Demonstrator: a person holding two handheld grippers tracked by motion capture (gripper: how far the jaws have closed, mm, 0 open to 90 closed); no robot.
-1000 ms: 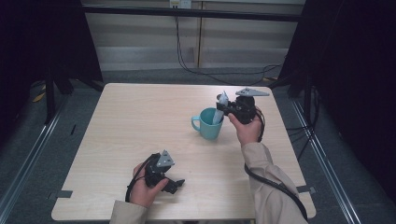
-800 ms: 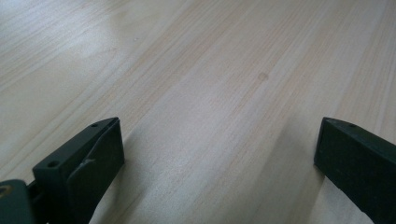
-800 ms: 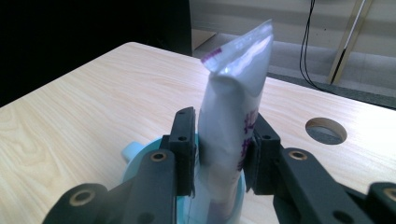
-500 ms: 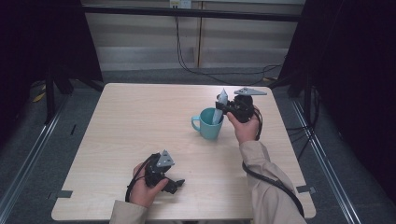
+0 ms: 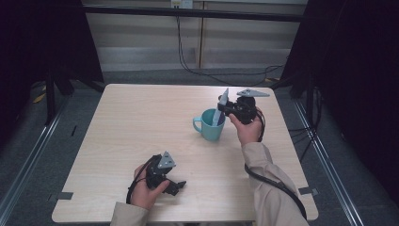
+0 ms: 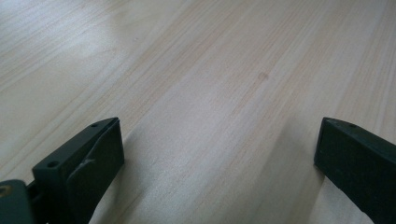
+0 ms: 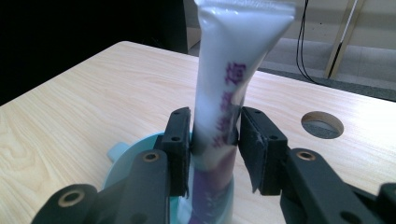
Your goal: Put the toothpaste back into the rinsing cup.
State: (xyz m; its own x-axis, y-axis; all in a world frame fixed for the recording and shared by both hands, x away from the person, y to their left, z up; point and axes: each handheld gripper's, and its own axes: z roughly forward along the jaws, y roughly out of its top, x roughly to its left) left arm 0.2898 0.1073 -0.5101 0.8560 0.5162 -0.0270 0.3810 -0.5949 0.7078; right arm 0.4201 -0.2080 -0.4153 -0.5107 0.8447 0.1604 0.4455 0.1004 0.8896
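Upright in the teal cup [image 5: 211, 126], the white tube [image 5: 218, 113] with purple lettering stands with its crimped flat end up and its lower part down inside the cup; in the high view the pair sits right of the frame's centre. Seen in the right gripper view, the tube [image 7: 229, 88] rises through the middle of the frame, and the cup [image 7: 140, 163] shows as a teal rim behind the black jaws at the bottom, its handle poking out to the left.

The right gripper [image 5: 225, 107] reaches the tube from the right, held in a hand whose beige sleeve runs down to the lower edge. Its jaws have just been opening: the left pad lies against the tube, while the right pad stands a sliver off it (the tube is between them, no longer squeezed).

Farther out, at the lower left of the high view, the left gripper [image 5: 175, 184] lies low on the pale wooden desk [image 5: 141, 117] in the other hand, well apart from the cup. Its jaws stand wide apart with bare wood between them.

A round cable hole [image 7: 322, 124] sits in the desk at the right of the right gripper view.
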